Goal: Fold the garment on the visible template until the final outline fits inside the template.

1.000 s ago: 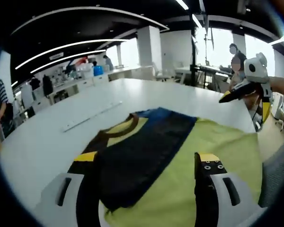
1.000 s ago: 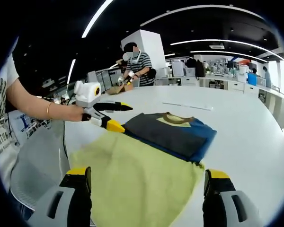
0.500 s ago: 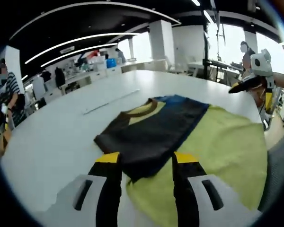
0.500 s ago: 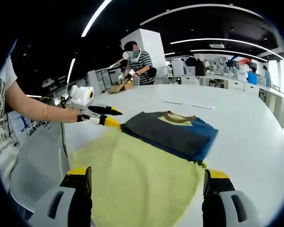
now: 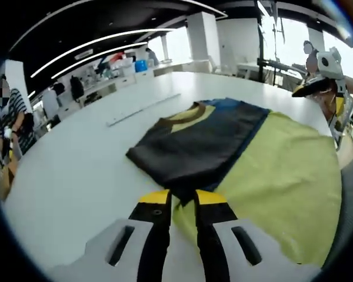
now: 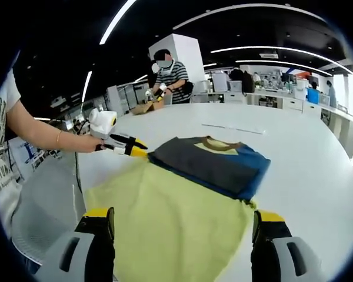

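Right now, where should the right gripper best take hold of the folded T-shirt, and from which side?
Probably the T-shirt at its near blue corner, coming low from the right gripper side. There the stacked layers end at a free edge above the yellow-green template.

The left gripper (image 5: 181,200) has two black fingers (image 5: 157,235) with yellow tips, each rising from a pale grey housing with a dark slanted slot. Seen in the right gripper view, this same tool has a white rounded top, a black body and a yellow tip.

The right gripper (image 6: 181,222) has the same make: black fingers (image 6: 100,247) capped in yellow, set on light grey housings with dark slots. In the left gripper view it shows a white top over black and yellow parts.

The person wears a white T-shirt with dark lettering (image 6: 0,141) and a thin bracelet (image 6: 59,137) on the wrist.
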A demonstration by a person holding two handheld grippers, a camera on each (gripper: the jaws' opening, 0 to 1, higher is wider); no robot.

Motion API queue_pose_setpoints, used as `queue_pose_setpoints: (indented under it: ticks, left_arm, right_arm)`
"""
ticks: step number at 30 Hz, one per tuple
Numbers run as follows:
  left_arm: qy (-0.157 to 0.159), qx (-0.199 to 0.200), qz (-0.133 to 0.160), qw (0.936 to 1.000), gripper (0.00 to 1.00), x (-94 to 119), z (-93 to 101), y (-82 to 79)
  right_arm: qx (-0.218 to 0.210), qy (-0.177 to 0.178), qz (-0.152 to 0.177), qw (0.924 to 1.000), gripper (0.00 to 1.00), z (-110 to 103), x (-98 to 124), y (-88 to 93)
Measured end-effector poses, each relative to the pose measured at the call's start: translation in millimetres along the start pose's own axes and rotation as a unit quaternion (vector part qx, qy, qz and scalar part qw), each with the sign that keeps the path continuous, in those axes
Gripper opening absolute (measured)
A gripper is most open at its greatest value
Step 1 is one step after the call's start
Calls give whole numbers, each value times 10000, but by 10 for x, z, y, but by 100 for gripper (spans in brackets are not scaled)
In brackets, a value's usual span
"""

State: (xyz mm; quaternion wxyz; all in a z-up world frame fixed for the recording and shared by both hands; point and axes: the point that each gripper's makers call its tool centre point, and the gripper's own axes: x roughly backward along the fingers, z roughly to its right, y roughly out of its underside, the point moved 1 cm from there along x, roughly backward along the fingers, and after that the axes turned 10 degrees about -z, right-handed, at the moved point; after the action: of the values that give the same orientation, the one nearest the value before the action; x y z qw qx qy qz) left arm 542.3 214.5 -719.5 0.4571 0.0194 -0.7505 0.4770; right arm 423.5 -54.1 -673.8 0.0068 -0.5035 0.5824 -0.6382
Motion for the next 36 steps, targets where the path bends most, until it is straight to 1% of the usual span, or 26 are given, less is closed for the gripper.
queue_pose_setpoints:
  ticks: [2,5,10,16,18,21,22,23,25,28,29,30,36]
  left_arm:
    - [-2,-43,-51,10000,9,-16,-13,15]
    - [23,-130,-32,9999,3,-21,-13,15]
    - [67,-172,-132,9997,3,-62,-6,72]
    - [60,-323,-198,9993,5,-107,13,73]
    - [41,-330,-294,9990,6,-137,2,100]
    - [-25,-500,-402,9979,4,-166,-3,141]
    - [-34,-494,-417,9979,3,-171,-5,146]
    - [-43,-455,-399,9982,2,-167,-15,138]
    - [5,-249,-370,9990,1,-163,-23,132]
    - [-173,-369,-346,9986,0,-118,-79,143]
    - [-200,-355,-284,9988,0,-98,-89,141]
    - [-151,-337,-176,9992,0,-81,-85,130]
    - [-157,-303,-240,9991,0,-52,-105,213]
  right_arm:
    - [-6,-6,6,10000,97,3,-8,-11]
    - [-7,3,6,10000,97,14,-15,-22]
    - [-20,20,-2,10000,97,34,-18,-21]
    - [-45,50,-16,10000,96,54,-8,-8]
    - [-37,54,-40,10000,96,55,-9,3]
    - [-55,68,-46,10000,96,58,-9,13]
    - [-60,72,-45,9999,96,60,-9,14]
    - [-72,87,-37,9999,96,64,-8,14]
    - [-80,104,-40,9999,96,71,-7,19]
    - [-80,128,-54,9999,96,84,-6,24]
    - [-98,136,-40,9999,96,88,-2,21]
    - [-103,147,-31,9998,96,93,1,20]
    - [-128,191,-78,9997,96,111,4,52]
